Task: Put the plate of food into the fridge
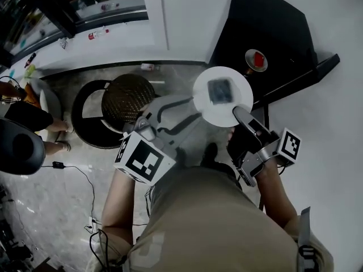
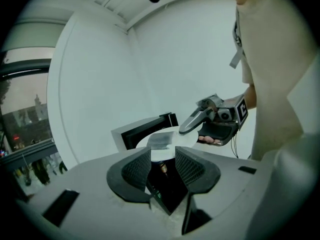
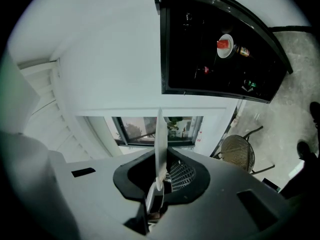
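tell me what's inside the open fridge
In the fridge, a small dish of red food with a container beside it; the rest of the interior is too dark to make out.

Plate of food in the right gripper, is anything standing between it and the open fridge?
Nothing visible blocks it. The plate, clamped at its rim by the right gripper, hangs just before the fridge and its open dark compartment. A small dish of red food already sits inside, so probably aim beside it.
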A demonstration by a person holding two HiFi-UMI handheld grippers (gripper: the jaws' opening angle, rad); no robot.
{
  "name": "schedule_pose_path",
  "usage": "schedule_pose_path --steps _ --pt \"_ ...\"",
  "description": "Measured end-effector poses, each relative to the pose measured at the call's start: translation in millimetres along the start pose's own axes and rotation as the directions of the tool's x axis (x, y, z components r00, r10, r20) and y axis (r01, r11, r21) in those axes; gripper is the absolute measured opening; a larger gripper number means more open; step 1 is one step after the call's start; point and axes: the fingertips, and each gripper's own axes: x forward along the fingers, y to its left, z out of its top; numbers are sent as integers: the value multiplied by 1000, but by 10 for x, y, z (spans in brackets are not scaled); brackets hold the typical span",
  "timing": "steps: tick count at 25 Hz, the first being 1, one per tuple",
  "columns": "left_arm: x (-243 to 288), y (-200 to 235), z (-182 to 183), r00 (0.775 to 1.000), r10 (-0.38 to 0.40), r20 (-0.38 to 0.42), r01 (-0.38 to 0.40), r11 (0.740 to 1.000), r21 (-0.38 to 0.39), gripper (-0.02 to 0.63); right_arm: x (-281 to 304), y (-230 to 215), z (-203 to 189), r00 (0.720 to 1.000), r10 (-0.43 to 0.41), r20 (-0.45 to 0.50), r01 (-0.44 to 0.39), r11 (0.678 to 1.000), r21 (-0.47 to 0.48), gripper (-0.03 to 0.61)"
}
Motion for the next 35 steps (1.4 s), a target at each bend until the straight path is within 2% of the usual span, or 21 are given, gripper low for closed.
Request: schedule_pose_path --steps 5,8,11,14,16,18,21,25,28,29,33,35 --pt "-168 49 -1 994 -23 104 36 992 -117 154 11 8 -171 1000 3 26 -2 1000 -17 44" --pt "-274 21 -49 985 -86 149 122 959 -255 156 4 16 -254 999 -7 54 8 1000 -21 44" --pt "-326 3 -69 964 -140 225 219 898 -381 193 -58 27 -287 997 -7 83 9 1000 -25 44" --pt "-282 2 -61 941 -147 305 290 813 -504 264 -161 4 -285 994 -13 106 16 1000 -25 44" --pt "-221 -20 -69 925 -156 347 338 753 -564 270 -219 -28 -282 992 -21 126 24 999 -24 45" --pt "-149 -68 -103 914 -169 369 373 707 -601 270 -275 -62 -287 989 -26 143 30 999 -26 44" --pt "-29 -156 -146 907 -196 373 401 669 -625 270 -353 -97 -263 986 -28 164 34 999 -30 44" --pt "123 -257 -102 890 -206 406 443 595 -671 270 -423 -137 -162 985 -22 172 30 999 -41 44" --pt "285 -373 -142 900 -216 379 431 580 -691 270 -474 -156 -94 987 -10 163 14 1000 -24 44" --pt "358 -438 -157 902 -222 370 428 568 -703 270 -520 -168 -74 987 -13 161 16 1000 -17 45" --pt "621 -602 -111 890 -238 389 456 466 -758 270 -598 -261 43 992 -30 126 32 999 -13 44" --pt "760 -618 -94 895 -218 390 447 443 -777 270 -617 -303 137 994 -33 105 34 999 -6 44"
